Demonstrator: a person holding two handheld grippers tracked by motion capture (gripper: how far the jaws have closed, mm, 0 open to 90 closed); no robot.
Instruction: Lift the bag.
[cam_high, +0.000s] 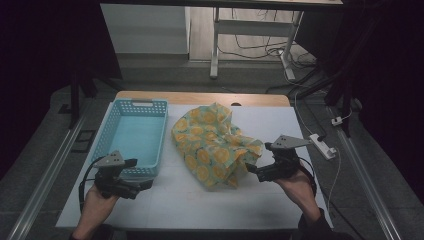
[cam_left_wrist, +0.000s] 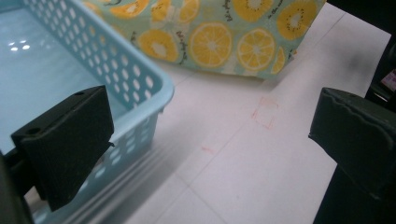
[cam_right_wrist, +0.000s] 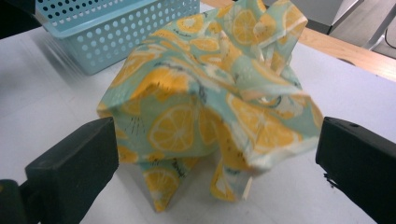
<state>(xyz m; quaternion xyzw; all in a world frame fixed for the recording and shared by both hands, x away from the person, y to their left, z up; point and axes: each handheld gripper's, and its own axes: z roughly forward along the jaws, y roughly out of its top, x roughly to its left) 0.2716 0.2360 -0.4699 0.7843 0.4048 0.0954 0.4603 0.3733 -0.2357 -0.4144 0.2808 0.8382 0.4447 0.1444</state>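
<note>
Nearest, at about 7 o'clock on the desk (cam_high: 165, 200), the left gripper (cam_high: 144, 185) rests low in a hand (cam_high: 95, 206), its fingers (cam_left_wrist: 65, 140) spread wide with nothing between them, just beside the near corner of the blue basket (cam_high: 135, 132). At about 4 o'clock the right gripper (cam_high: 252, 171) is held in the other hand (cam_high: 300, 190), its fingers (cam_right_wrist: 74, 163) also wide apart, facing the near edge of the crumpled citrus-print cloth (cam_high: 215, 145). The cloth lies bunched at the desk's centre, just to the basket's right. The basket sits farther back, toward 10 o'clock.
</note>
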